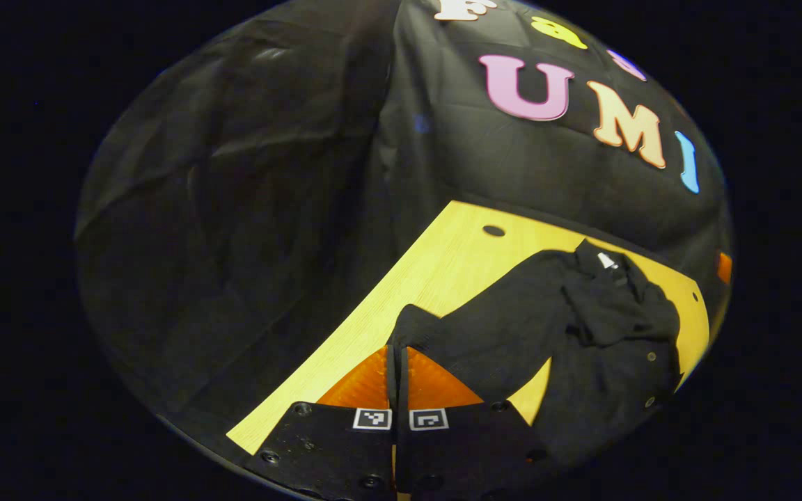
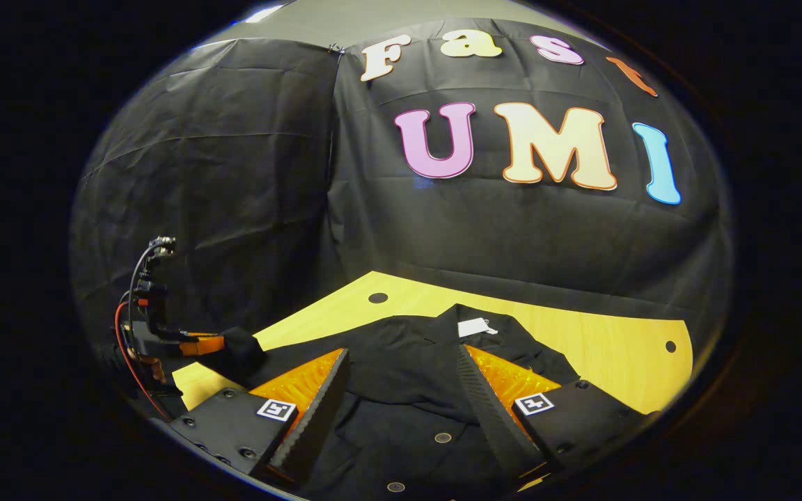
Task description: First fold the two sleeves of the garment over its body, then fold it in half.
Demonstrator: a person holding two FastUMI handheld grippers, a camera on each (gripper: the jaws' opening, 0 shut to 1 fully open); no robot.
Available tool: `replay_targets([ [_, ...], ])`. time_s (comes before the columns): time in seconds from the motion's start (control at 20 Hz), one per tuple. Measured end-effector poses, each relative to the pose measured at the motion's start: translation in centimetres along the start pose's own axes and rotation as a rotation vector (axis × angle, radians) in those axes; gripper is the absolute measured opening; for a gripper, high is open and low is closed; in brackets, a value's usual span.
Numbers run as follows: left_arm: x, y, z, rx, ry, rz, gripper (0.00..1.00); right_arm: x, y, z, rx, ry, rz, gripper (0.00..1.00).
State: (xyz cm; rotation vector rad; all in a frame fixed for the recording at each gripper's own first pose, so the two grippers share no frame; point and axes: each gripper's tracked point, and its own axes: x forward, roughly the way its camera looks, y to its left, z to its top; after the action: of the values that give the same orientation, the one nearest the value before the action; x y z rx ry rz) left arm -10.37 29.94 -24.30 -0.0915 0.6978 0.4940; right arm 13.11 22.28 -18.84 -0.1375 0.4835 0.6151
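Observation:
A black button-front garment [image 1: 603, 362] lies on the yellow table [image 1: 443, 264], its white collar label [image 1: 607, 261] at the far end. One sleeve [image 1: 610, 313] lies bunched over the body. The other sleeve [image 1: 491, 327] stretches out to my left gripper [image 1: 396, 348], whose orange fingers are shut on its cuff. In the right gripper view the left gripper [image 2: 192, 344] holds that cuff [image 2: 242, 355] at the table's left edge. My right gripper [image 2: 404, 379] hovers open over the garment's body [image 2: 401, 417], below the collar label [image 2: 474, 327], with nothing between its fingers.
The wooden table [image 2: 610, 348] has small round holes [image 2: 377, 298] near its far edge. Black cloth walls the booth behind and to the left. Bare tabletop lies to the right of the garment and beyond the collar.

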Motion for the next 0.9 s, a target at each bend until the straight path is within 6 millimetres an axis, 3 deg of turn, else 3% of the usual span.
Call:
replay_targets([
  [0.05,0.2,-1.4,1.1,-0.002,-0.021,-0.026,0.00,-0.4,-0.7,-0.3,0.005,0.002,-0.014,0.98],
  [0.65,2.5,-13.8,9.8,0.033,-0.165,-0.205,0.00,-6.7,-7.9,-2.1,0.093,-0.024,-0.127,0.98],
  [0.9,2.9,-21.8,10.8,0.085,-0.161,-0.326,0.00,-8.8,-10.4,-3.6,0.137,-0.015,-0.170,0.93],
])
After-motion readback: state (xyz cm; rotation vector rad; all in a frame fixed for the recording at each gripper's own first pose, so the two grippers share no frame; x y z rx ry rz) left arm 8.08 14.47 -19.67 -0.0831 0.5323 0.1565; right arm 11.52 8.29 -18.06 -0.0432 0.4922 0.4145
